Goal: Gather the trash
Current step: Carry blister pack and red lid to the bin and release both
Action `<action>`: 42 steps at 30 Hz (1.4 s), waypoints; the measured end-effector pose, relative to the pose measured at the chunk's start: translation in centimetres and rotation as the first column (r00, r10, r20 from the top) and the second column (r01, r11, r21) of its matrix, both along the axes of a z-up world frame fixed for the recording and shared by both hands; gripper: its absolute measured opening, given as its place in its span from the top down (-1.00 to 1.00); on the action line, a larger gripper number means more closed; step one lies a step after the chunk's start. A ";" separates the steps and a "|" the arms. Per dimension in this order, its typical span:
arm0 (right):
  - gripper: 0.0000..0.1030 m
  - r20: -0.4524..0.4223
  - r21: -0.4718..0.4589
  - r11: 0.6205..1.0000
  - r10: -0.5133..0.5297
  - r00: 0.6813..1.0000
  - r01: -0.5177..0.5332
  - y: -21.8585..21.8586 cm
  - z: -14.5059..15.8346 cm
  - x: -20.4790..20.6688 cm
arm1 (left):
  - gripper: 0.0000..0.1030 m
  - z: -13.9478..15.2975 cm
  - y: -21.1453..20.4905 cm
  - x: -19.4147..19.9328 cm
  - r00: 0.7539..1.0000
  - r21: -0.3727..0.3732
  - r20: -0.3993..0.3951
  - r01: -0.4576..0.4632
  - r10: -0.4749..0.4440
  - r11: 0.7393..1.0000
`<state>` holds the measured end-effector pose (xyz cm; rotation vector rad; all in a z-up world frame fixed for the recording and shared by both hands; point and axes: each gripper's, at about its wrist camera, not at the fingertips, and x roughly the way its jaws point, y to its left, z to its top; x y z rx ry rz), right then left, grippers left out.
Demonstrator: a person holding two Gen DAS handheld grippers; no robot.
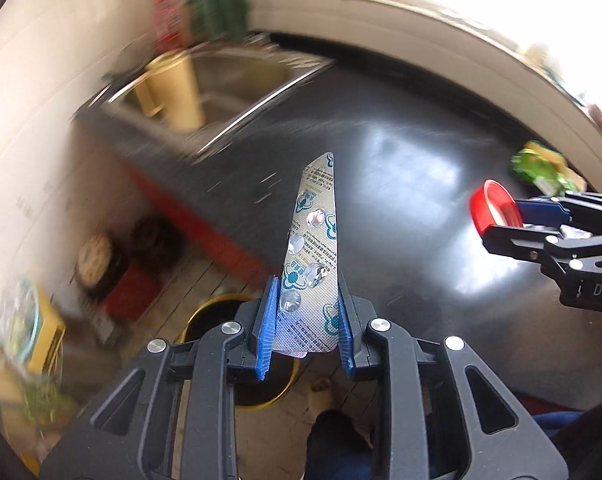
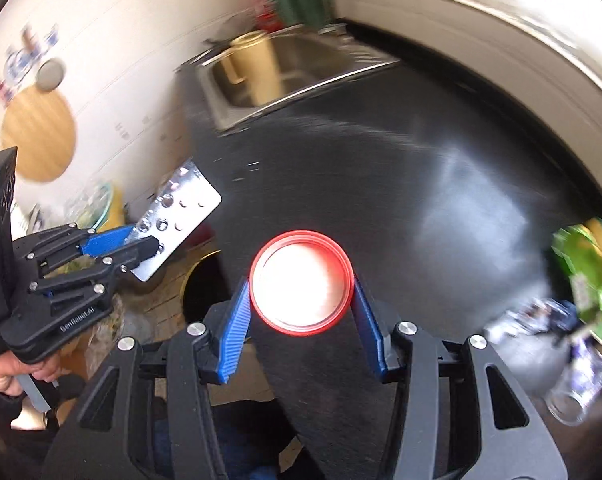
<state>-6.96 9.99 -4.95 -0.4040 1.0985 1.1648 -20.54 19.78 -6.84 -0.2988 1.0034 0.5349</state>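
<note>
My left gripper (image 1: 307,292) is shut on a silver pill blister pack (image 1: 313,252), held upright above the floor beside the dark counter; it also shows in the right wrist view (image 2: 181,216). My right gripper (image 2: 301,284) is shut on a red jar lid (image 2: 301,282) with a white inside, held over the counter; the lid also shows in the left wrist view (image 1: 495,210). A black bin with a yellow rim (image 1: 241,320) stands on the floor below the left gripper, also seen in the right wrist view (image 2: 203,280).
A green and yellow wrapper (image 2: 585,272) and a crumpled clear bottle (image 2: 573,364) lie at the right of the black counter (image 2: 421,184). A steel sink (image 2: 293,68) holds a yellow jug (image 2: 257,64). Boxes and clutter (image 1: 37,340) sit on the floor at left.
</note>
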 end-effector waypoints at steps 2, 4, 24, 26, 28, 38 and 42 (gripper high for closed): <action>0.05 -0.019 -0.006 0.997 0.076 0.997 -0.076 3.0 -0.7 -2.1 | 0.49 -1.0 1.1 -2.0 0.998 -0.011 -0.016 -0.053 0.053 0.999; 0.05 -0.047 -0.016 0.990 0.141 0.989 -0.142 5.9 -1.6 -4.3 | 0.50 -2.5 2.4 -4.3 0.993 -0.038 -0.036 -0.118 0.116 0.992; 0.05 -0.098 -0.183 0.918 0.340 0.935 -0.353 18.3 -10.9 -13.3 | 0.49 -15.8 9.6 -11.5 0.962 -0.231 -0.121 -0.268 0.246 0.935; 0.05 -0.097 -0.185 0.918 0.339 0.936 -0.351 18.6 -11.0 -13.1 | 0.49 -16.0 9.7 -11.6 0.963 -0.241 -0.116 -0.263 0.242 0.934; 0.04 -0.096 -0.187 0.918 0.337 0.936 -0.350 19.0 -11.1 -13.0 | 0.49 -16.3 9.9 -11.6 0.966 -0.243 -0.118 -0.254 0.231 0.936; -0.35 -0.079 -0.190 0.920 0.333 0.940 -0.342 20.1 -10.7 -13.1 | -0.09 -17.1 11.1 -11.6 0.965 -0.234 -0.120 -0.254 0.231 0.938; -0.44 -0.079 -0.153 0.932 0.319 0.945 -0.327 18.8 -8.8 -12.3 | -0.48 -16.2 10.7 -11.8 0.966 -0.213 -0.109 -0.252 0.233 0.944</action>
